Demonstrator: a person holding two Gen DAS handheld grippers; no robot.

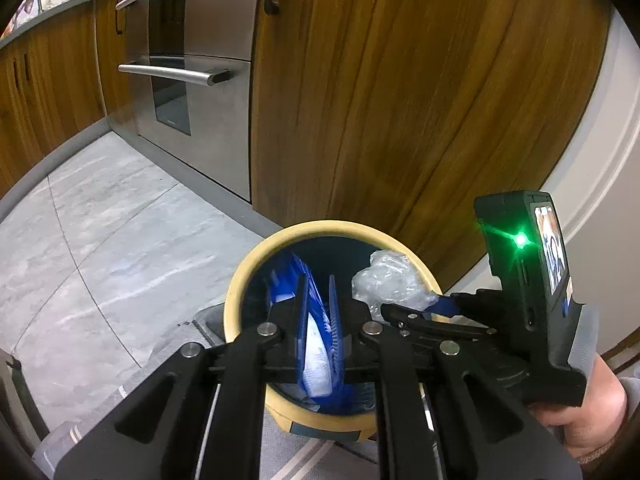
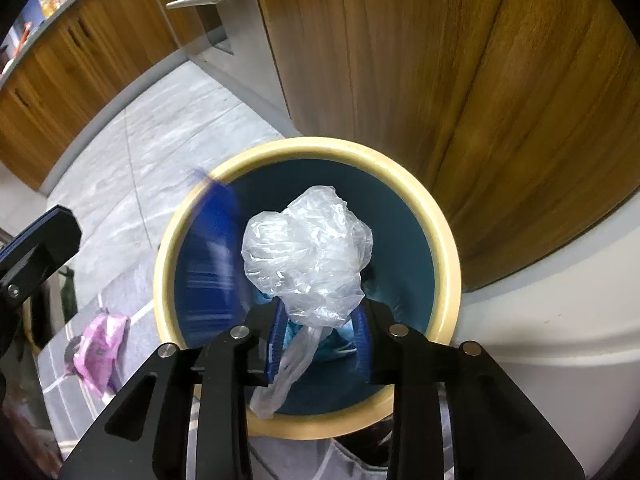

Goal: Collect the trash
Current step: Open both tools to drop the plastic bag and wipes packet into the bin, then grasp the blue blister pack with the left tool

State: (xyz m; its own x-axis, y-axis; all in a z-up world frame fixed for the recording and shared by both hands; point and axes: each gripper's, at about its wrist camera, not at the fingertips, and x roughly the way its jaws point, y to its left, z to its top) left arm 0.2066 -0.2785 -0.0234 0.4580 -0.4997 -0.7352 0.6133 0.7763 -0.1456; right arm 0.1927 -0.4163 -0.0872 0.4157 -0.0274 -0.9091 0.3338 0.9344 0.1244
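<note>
Bin [image 2: 448, 248]: cream-rimmed, dark blue inside, on the floor beside a wooden cabinet [image 1: 400, 80].
Left claw [image 1: 318, 340]: narrow, over the bin mouth, pinching a blue-and-white wrapper [image 1: 316, 364]; wrapper's long axis runs along the fingers, pointing down into the bin.
Right claw [image 2: 320, 340]: partly parted around a crumpled clear plastic bag [image 2: 308, 248]; whether the pads press it cannot be told; its thin tail trails toward the camera.
Release technique: part both claws fully while centred over the mouth, clear of the rim.
Remaining trash: pink wrapper [image 2: 100, 344] on the striped mat [image 2: 60, 380].

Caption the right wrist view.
Right hand-held gripper holds crumpled clear plastic above the cream-rimmed bin.
</note>
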